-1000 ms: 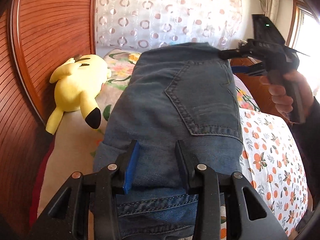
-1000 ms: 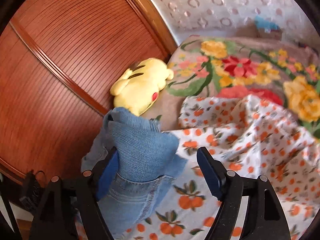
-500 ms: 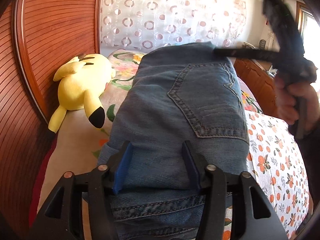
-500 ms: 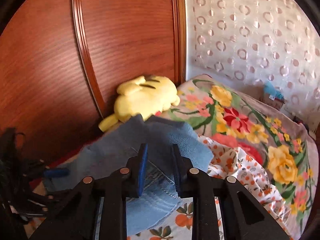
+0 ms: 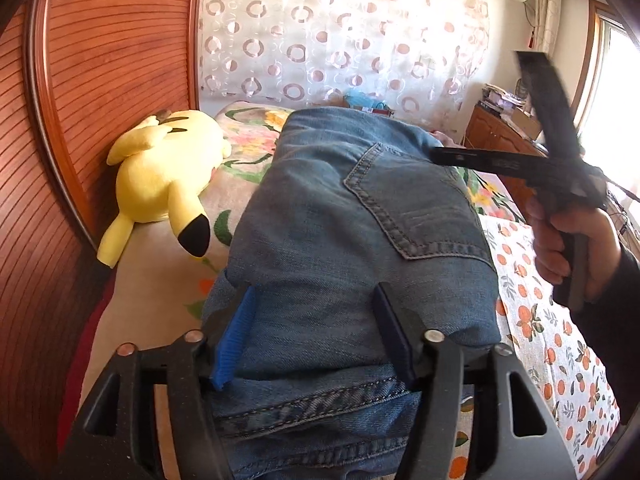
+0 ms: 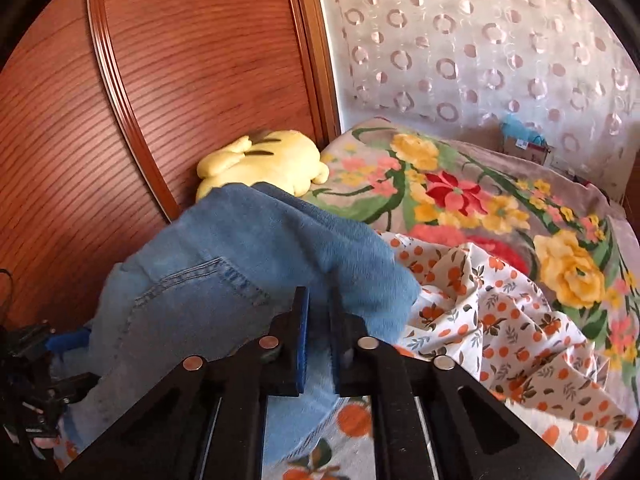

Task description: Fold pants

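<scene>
from the left wrist view, the pants [image 5: 352, 232], a pair of blue jeans, lie folded over on the bed [image 5: 560, 320], back pocket up, running away from the camera toward the curtain [image 5: 340, 28]. the left gripper [image 5: 316, 336] straddles the near end of the fold, its jaws have just been opening and now stand apart with the denim between them; the blue pad on the left sits at the cloth's edge, and the pads do not look to be pressing it. a yellow plush toy [image 5: 164, 184] lies to the left of the jeans against the wooden headboard [image 5: 100, 80]. on the right a hand [image 5: 568, 240] holds the right gripper [image 5: 436, 156], whose tip reaches over the far right corner of the jeans; from here i cannot tell how its jaws stand.

from the right wrist view, the right gripper [image 6: 318, 320] has its jaws nearly together after just closing, with a thin edge of the pants [image 6: 248, 272] caught between the pads. the jeans spread out to the left and ahead of it, their lighter inner side turned up at the corner, lying on the orange-print sheet [image 6: 500, 328] with the flowered blanket [image 6: 460, 200] beyond. the left gripper [image 6: 64, 340] shows at the far left edge, blue pad against the denim.
</scene>
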Demonstrator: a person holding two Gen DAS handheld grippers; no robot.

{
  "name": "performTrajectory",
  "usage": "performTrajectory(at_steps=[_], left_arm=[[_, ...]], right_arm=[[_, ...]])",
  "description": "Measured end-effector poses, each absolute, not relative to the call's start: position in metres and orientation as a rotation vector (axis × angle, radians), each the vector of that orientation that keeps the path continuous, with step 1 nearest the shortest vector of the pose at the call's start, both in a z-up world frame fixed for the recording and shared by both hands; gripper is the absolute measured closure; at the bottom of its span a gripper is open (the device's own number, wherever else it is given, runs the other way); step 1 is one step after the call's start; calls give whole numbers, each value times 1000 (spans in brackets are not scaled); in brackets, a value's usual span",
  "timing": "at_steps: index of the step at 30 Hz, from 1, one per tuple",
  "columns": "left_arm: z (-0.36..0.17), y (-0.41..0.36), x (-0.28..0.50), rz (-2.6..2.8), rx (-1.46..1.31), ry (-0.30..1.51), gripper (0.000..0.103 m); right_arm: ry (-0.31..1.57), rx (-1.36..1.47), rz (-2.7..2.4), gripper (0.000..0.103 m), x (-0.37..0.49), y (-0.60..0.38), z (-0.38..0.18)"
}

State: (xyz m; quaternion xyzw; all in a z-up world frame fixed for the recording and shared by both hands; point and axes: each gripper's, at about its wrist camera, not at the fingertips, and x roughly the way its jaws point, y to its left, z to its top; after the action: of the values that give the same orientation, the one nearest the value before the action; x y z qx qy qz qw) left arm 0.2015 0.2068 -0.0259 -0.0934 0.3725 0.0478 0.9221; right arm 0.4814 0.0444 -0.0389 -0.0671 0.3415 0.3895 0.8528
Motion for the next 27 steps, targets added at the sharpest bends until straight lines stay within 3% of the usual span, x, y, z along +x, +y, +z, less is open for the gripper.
performTrajectory(at_steps=[5,14,20,27], left_arm=[[-12,198,191,93,-186,731,24],[11,151,176,35,-113,671,18],[25,116,172,-5,-91,633,13],[40,81,163,-46,-68,598,12]], right_arm=[[714,-126,811,92,440,12,-33],[686,-114,747,90,371,-48,-12],[653,-89,694,80,323,-90,4],[620,-52,629,61,275,-134,14]])
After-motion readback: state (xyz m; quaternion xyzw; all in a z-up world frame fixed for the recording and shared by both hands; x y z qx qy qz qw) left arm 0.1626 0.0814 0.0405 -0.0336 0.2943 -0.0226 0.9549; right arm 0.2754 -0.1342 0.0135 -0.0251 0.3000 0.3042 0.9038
